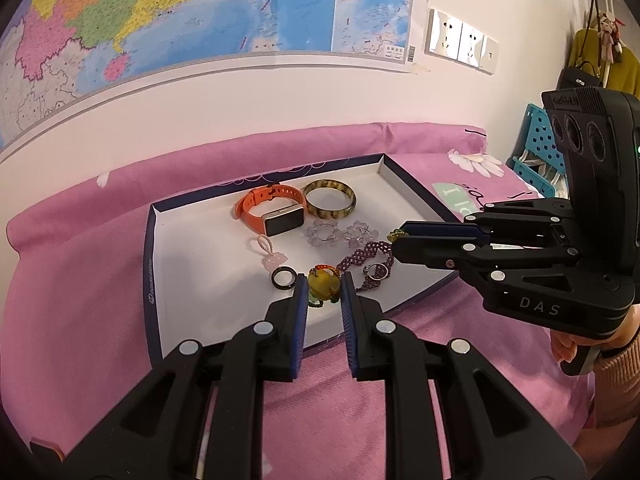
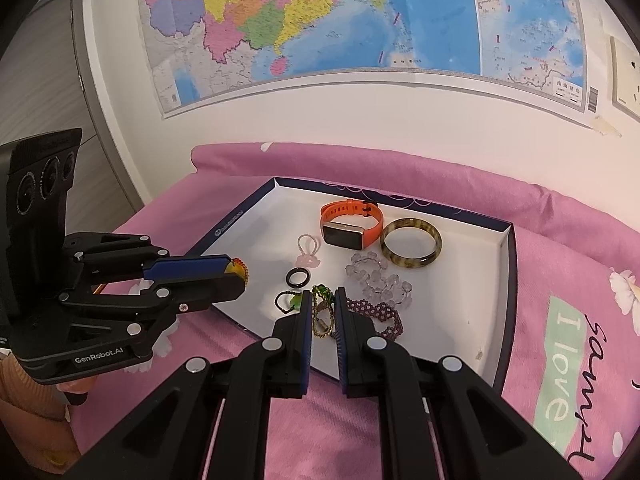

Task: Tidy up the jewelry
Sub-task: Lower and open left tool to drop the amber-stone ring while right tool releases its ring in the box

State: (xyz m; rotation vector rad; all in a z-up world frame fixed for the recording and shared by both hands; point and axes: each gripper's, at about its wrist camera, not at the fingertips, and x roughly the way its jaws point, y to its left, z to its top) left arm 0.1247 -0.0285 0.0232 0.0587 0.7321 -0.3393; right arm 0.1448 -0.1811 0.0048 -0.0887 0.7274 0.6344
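A white tray with a dark blue rim lies on pink bedding and holds jewelry: an orange smartwatch, a brown bangle, clear bead bracelets, a purple bead bracelet, a black ring and a pink charm. My left gripper is shut on a yellow bead pendant. My right gripper is shut on a green and gold chain.
Pink bedding covers the surface around the tray. A wall map hangs behind it. Wall sockets and a blue perforated basket are at the right. A grey door is at the left.
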